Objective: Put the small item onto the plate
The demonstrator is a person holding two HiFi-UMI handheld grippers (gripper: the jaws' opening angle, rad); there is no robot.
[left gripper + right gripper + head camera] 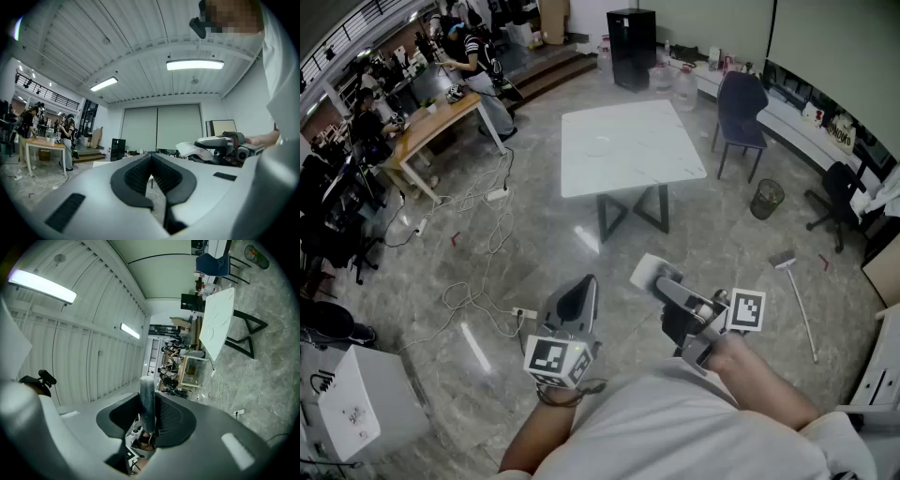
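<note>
A white table (pixel 656 164) stands on the floor some way ahead of me, and a pale plate (pixel 598 145) shows faintly on it. My right gripper (pixel 661 281) is held up near my body, far short of the table. It is shut on a small pale item (pixel 647 269), which the right gripper view shows as a grey upright strip (pixel 147 397) between the dark pads (pixel 171 416). My left gripper (pixel 577 295) is beside it at the left, its jaws closed together with nothing between them (pixel 152 180).
A blue chair (pixel 741 108) stands at the table's right, with a bin (pixel 766 199) and a broom (pixel 797 300) on the floor nearby. Cables and a power strip (pixel 523 312) lie at the left. People work at a wooden desk (pixel 431 117) at the back left.
</note>
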